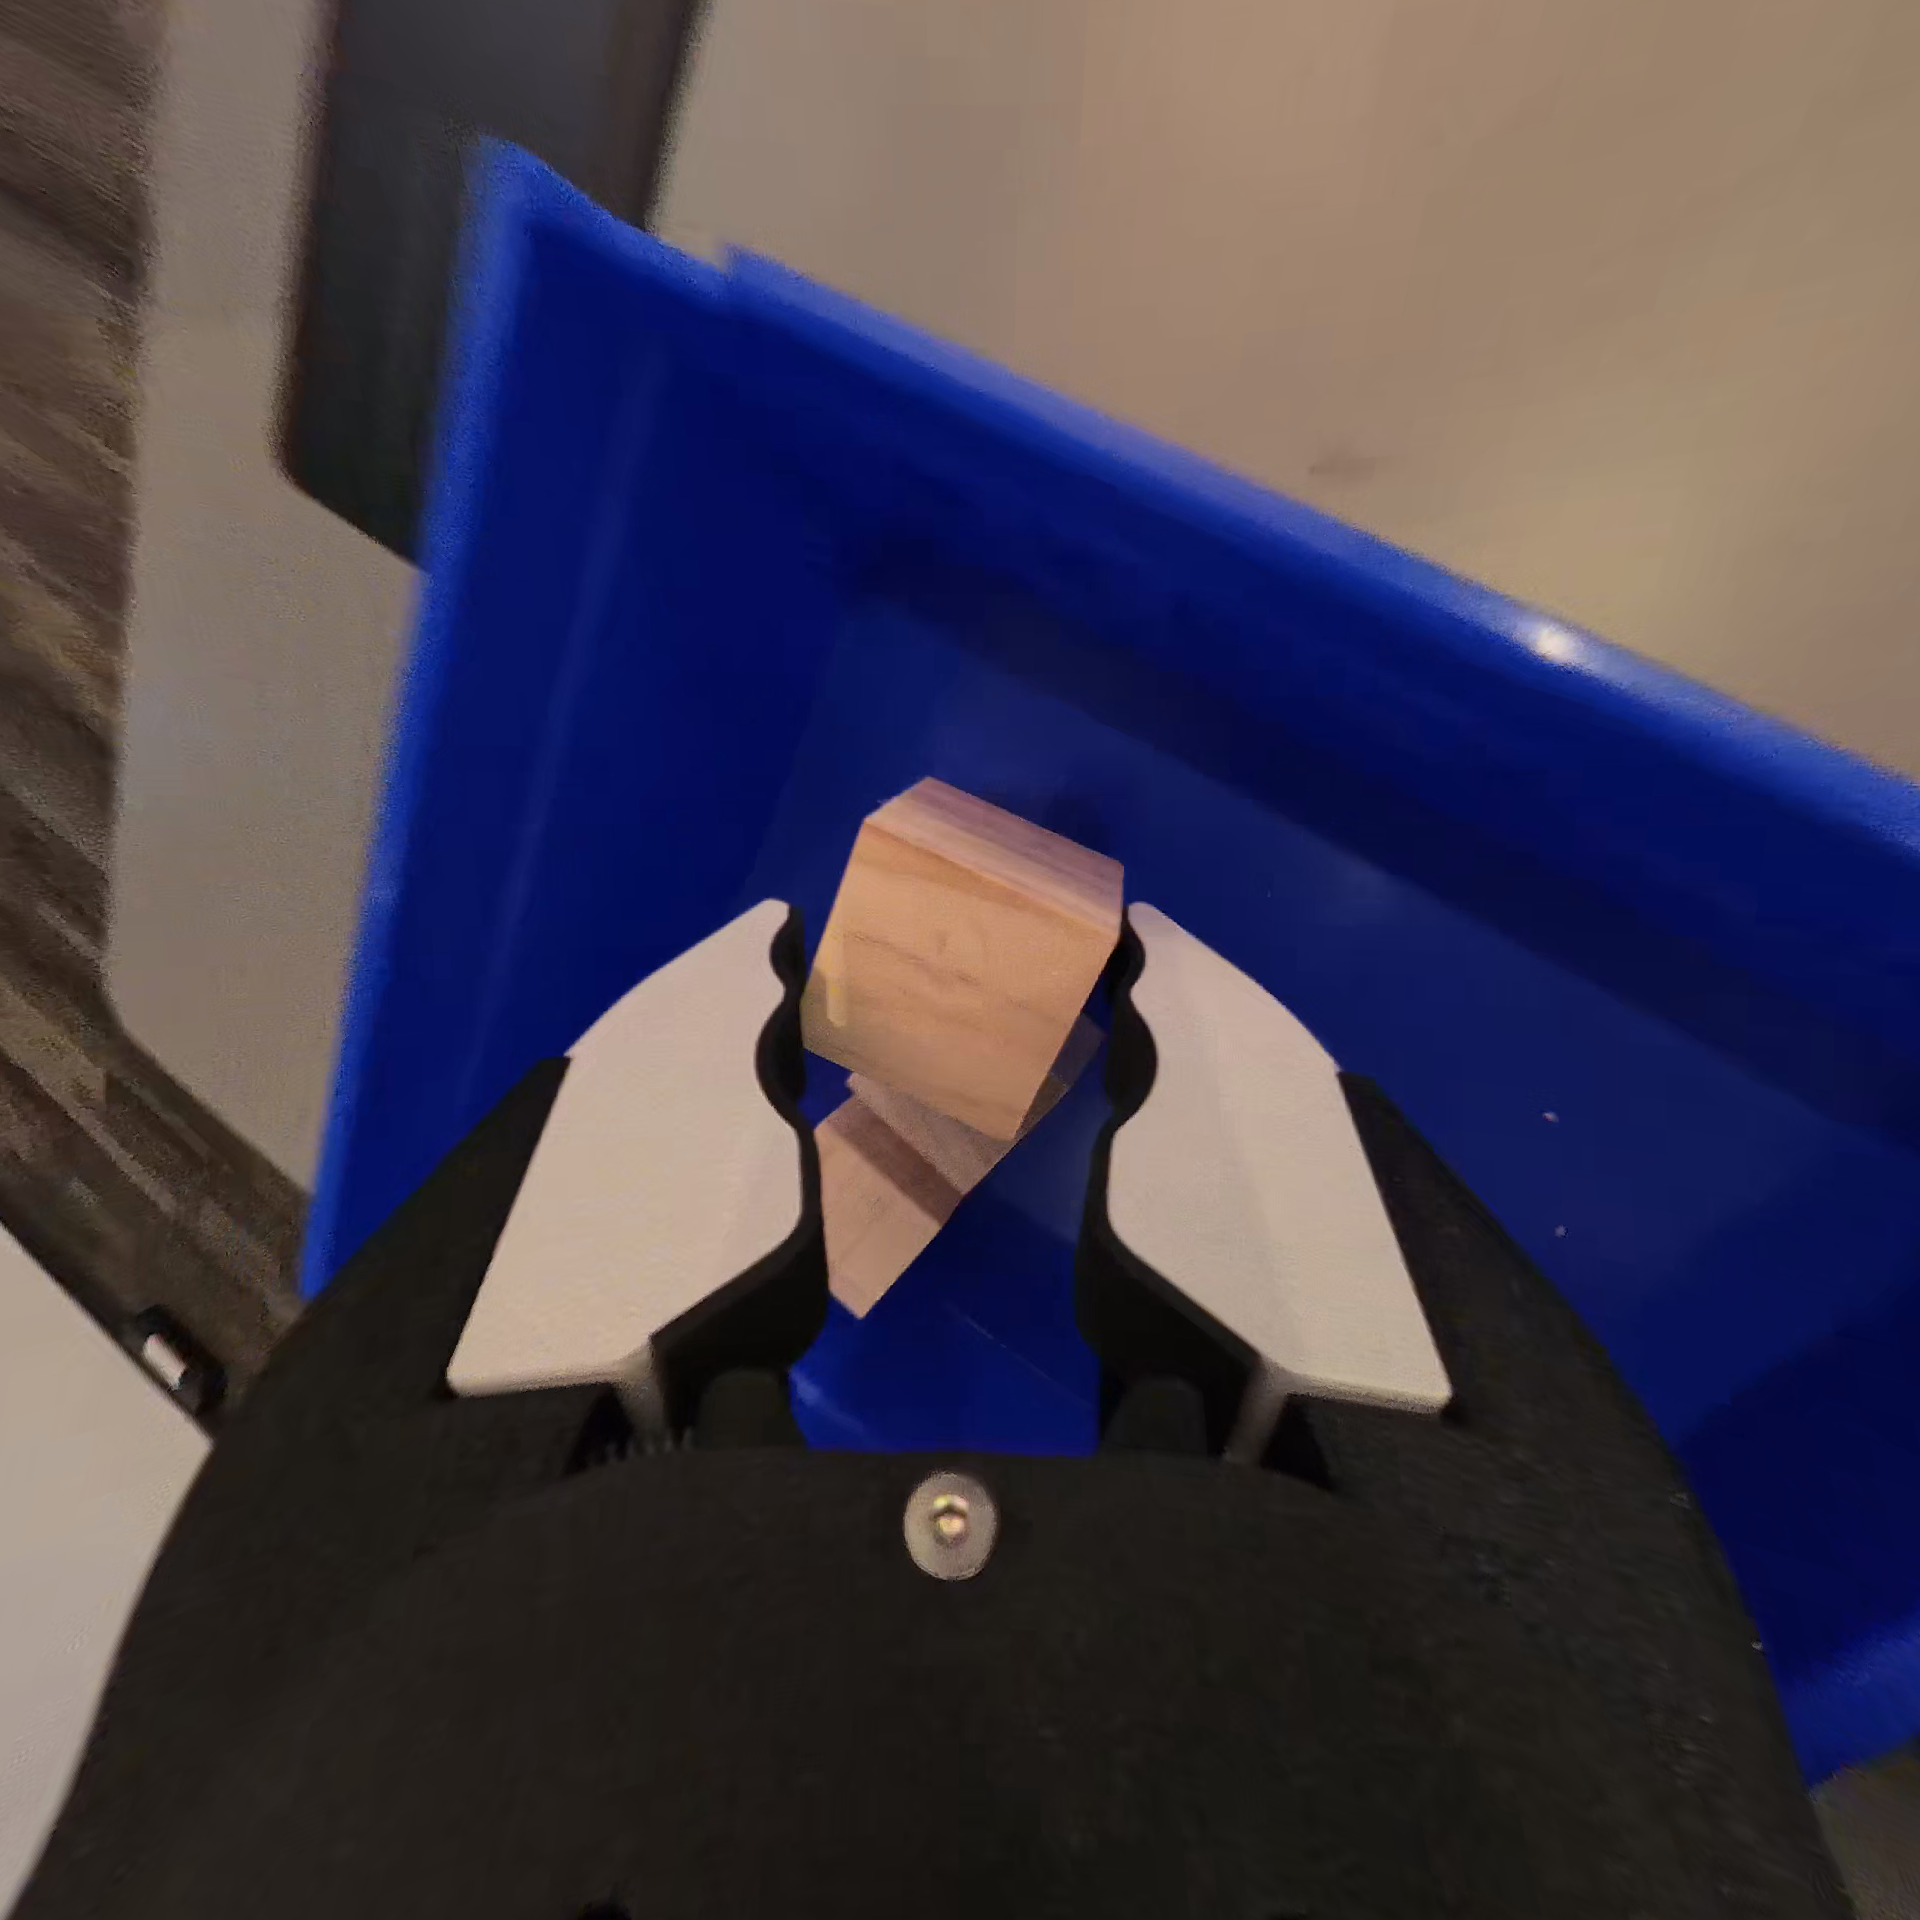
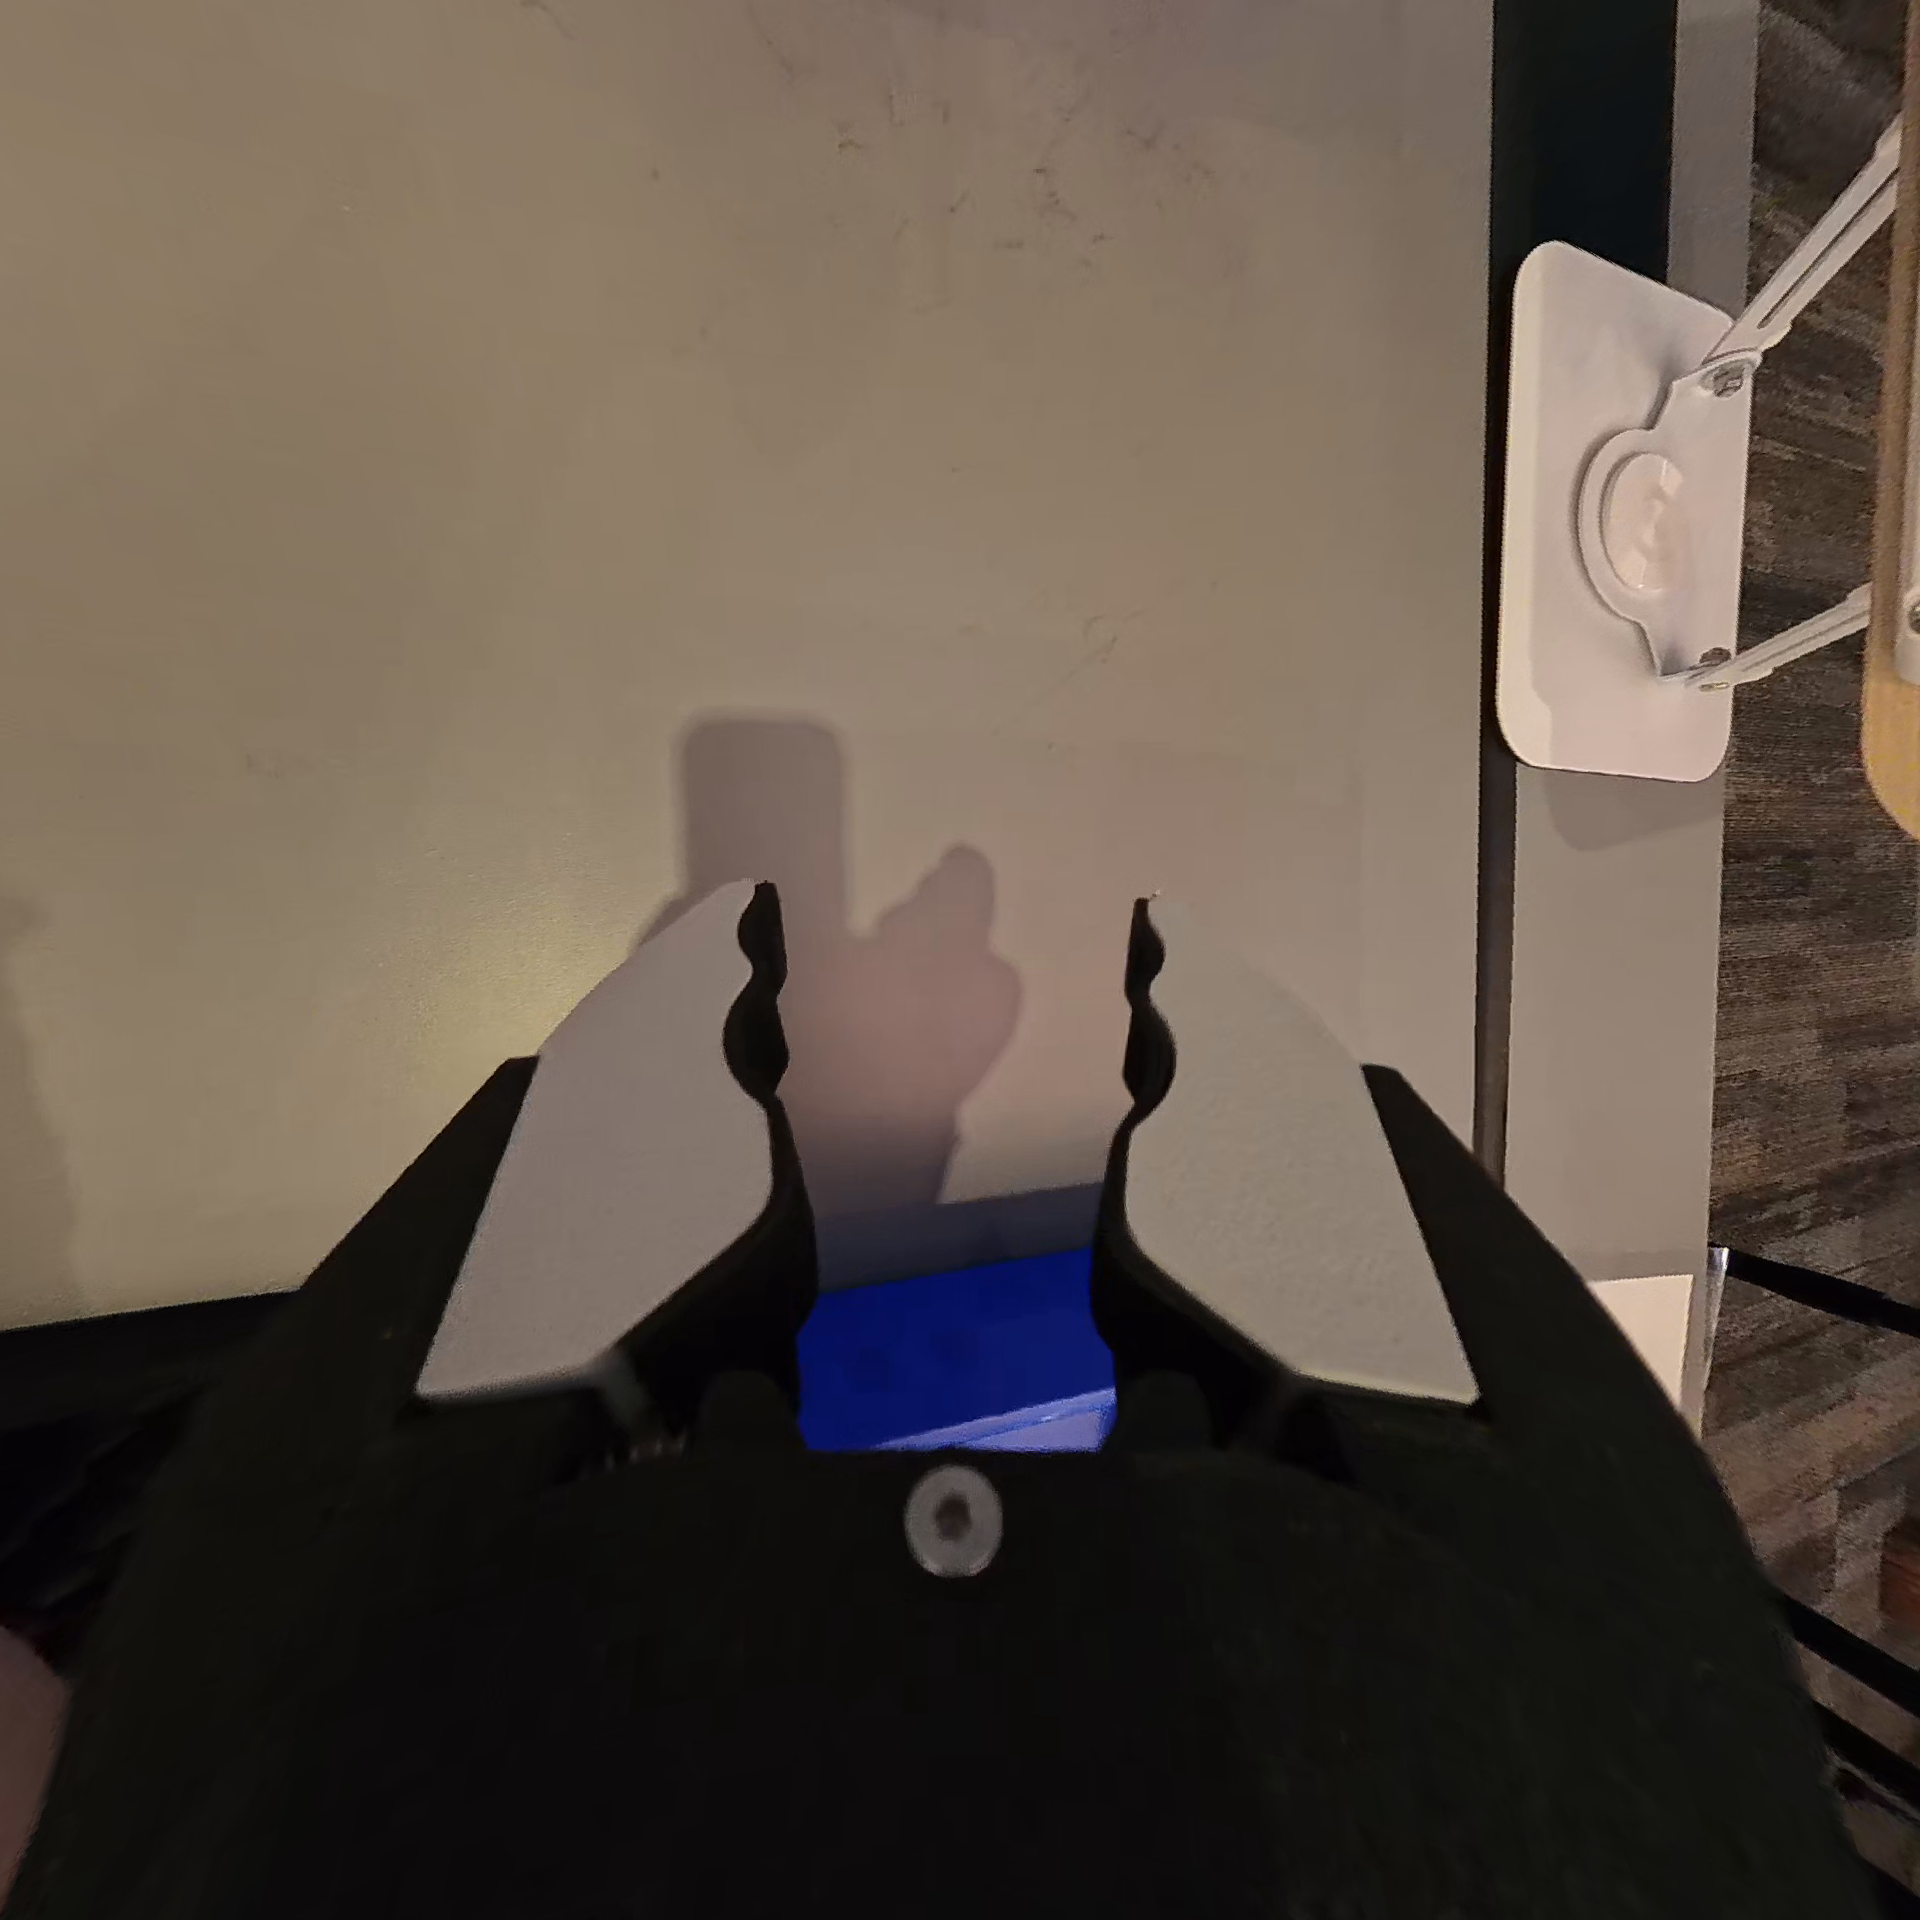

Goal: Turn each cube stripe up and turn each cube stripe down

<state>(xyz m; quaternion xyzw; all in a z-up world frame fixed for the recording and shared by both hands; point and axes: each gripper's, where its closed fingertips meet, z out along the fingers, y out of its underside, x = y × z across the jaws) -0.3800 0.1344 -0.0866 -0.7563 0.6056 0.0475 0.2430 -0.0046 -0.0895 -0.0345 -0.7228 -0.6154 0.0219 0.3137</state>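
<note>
In the left wrist view my left gripper (image 1: 958, 920) is shut on a wooden cube (image 1: 951, 971), held tilted above the inside of a blue bin (image 1: 623, 675). No stripe shows on the cube's visible faces. A second wooden cube (image 1: 883, 1205) lies lower in the bin, partly hidden behind the held cube and my left finger. In the right wrist view my right gripper (image 2: 956, 896) is open and empty above the pale tabletop (image 2: 623, 416). A bit of the blue bin (image 2: 951, 1351) shows between the finger bases.
The table's right edge and a grey strip (image 2: 1600, 935) run down the right wrist view, with a white clamp plate and arm (image 2: 1621, 520) fixed there. Carpeted floor lies beyond. A dark post (image 1: 468, 260) stands behind the bin.
</note>
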